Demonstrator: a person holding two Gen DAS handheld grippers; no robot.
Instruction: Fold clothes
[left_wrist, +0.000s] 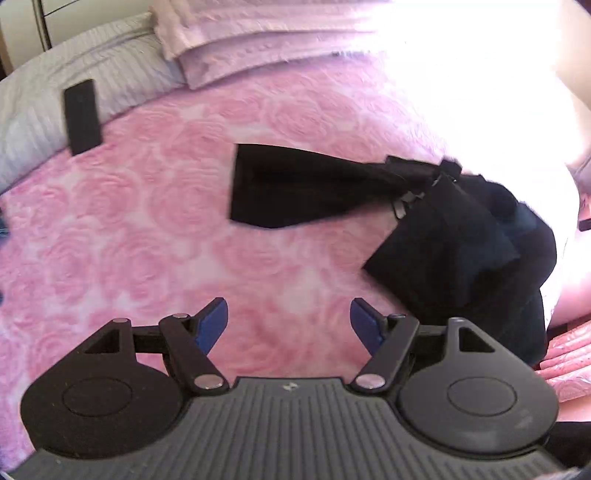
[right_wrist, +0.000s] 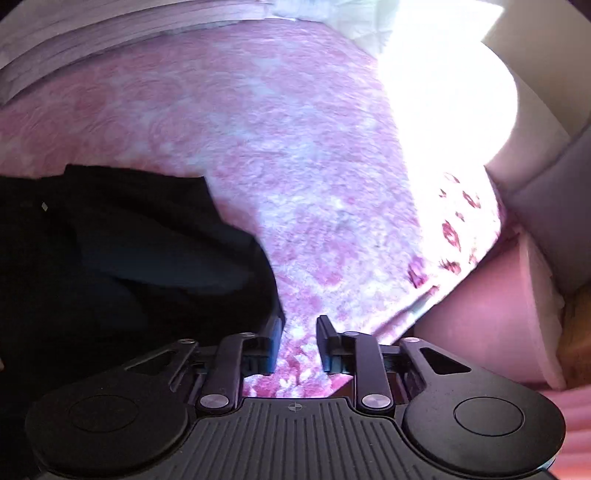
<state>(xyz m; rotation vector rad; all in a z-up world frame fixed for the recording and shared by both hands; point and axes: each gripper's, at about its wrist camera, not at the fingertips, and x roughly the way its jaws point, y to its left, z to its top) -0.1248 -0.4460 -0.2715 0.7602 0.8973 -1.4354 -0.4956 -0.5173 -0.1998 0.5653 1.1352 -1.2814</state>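
Note:
A black garment (left_wrist: 303, 184) lies crumpled on the pink rose-patterned bedspread (left_wrist: 147, 221), one flat part to the left and a bunched, darker mass (left_wrist: 461, 251) to the right. My left gripper (left_wrist: 289, 321) is open and empty, hovering above bare bedspread in front of the garment. In the right wrist view the same dark garment (right_wrist: 129, 258) fills the left side. My right gripper (right_wrist: 299, 341) stands with its jaws a narrow gap apart, nothing between them; its left finger (right_wrist: 275, 339) is right at the garment's edge.
A black remote-like bar (left_wrist: 82, 116) lies at the far left by a grey striped pillow (left_wrist: 74, 74). A folded pink blanket (left_wrist: 277, 33) sits at the head of the bed. Bright sunlight washes out the right side. The bed's edge (right_wrist: 443, 295) drops off at right.

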